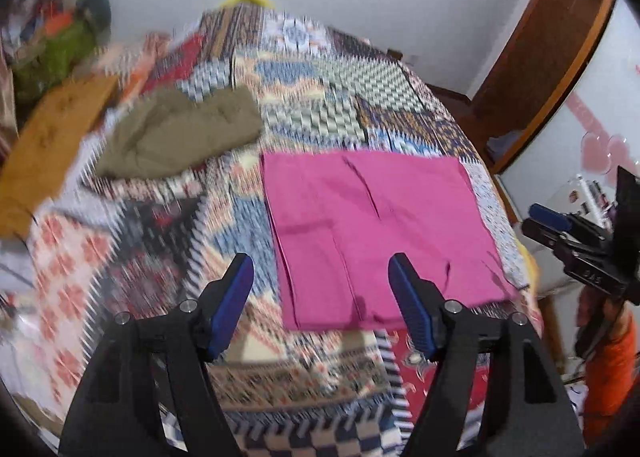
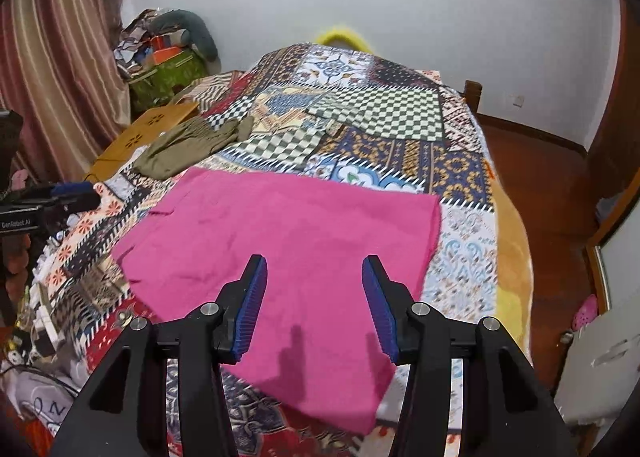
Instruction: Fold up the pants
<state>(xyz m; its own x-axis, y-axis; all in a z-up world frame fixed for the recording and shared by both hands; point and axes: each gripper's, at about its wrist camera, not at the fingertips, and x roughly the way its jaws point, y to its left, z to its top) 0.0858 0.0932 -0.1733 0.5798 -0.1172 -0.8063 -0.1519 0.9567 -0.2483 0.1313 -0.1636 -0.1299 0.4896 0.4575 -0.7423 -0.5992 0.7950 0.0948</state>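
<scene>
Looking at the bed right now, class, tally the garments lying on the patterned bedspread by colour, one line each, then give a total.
Pink garment: 1, the folded pink pants, lying flat on the bedspread.
Olive-green garment: 1, the crumpled olive garment, lying apart from the pink one, beyond its far left corner.
Total: 2

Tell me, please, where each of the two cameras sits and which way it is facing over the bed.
Left wrist: on the left claw, angled down at the pink pants on the quilt; its own open fingers and the right claw show.
Right wrist: on the right claw, looking down the bed; its own open fingers and the left claw show.
Shared: pink pants, olive garment, quilt, white wall.
</scene>
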